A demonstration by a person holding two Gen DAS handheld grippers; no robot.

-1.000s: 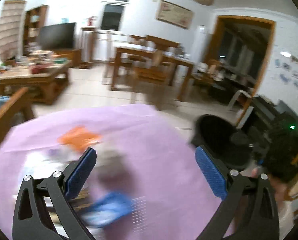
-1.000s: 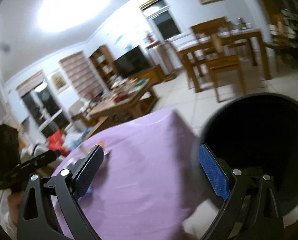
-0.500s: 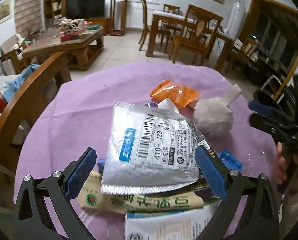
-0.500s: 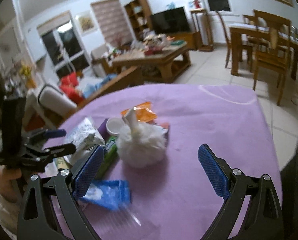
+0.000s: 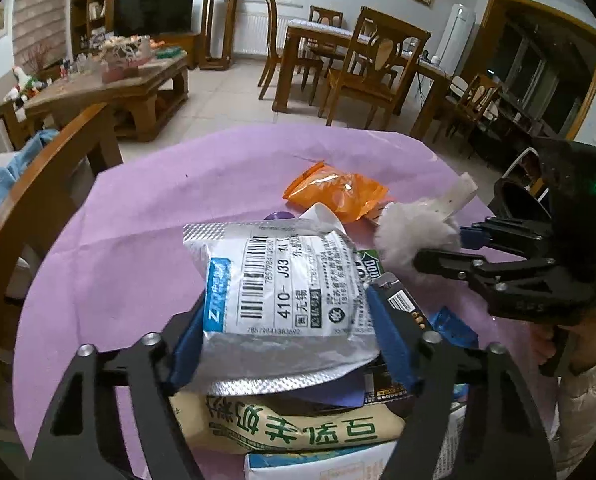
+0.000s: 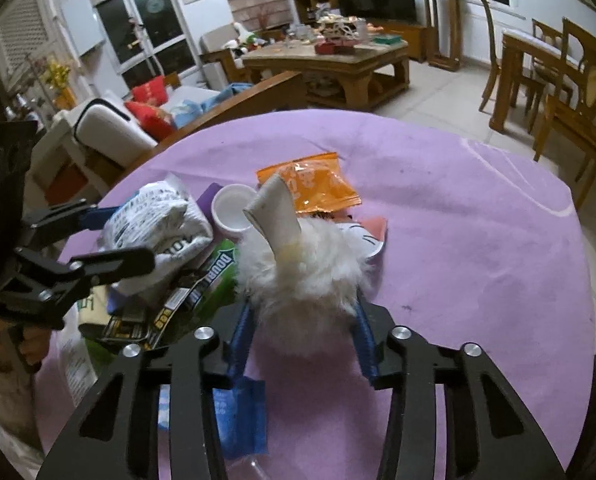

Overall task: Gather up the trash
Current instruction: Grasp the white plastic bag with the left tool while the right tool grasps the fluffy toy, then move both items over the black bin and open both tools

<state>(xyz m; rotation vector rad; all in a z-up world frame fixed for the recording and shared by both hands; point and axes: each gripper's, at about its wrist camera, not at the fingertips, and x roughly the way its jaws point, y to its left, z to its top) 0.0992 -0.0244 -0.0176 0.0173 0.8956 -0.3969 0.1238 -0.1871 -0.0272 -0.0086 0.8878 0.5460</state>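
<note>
left hand-held gripper [image 5: 288, 332] reaching in low and level, pads clamped on the silver pouch [image 5: 282, 292] atop the trash pile, right hand-held gripper [image 6: 301, 320] squeezing the white fluffy ball [image 6: 301, 276] mid purple tabletop [image 6: 477, 240], orange wrapper [image 6: 309, 184] just beyond

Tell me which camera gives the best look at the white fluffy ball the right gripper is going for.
The right wrist view. The white fluffy ball fills the centre there, squeezed between the right gripper fingers, with its cardboard tag sticking up. The left wrist view shows it small, off to the right, partly behind that gripper's finger.
</note>
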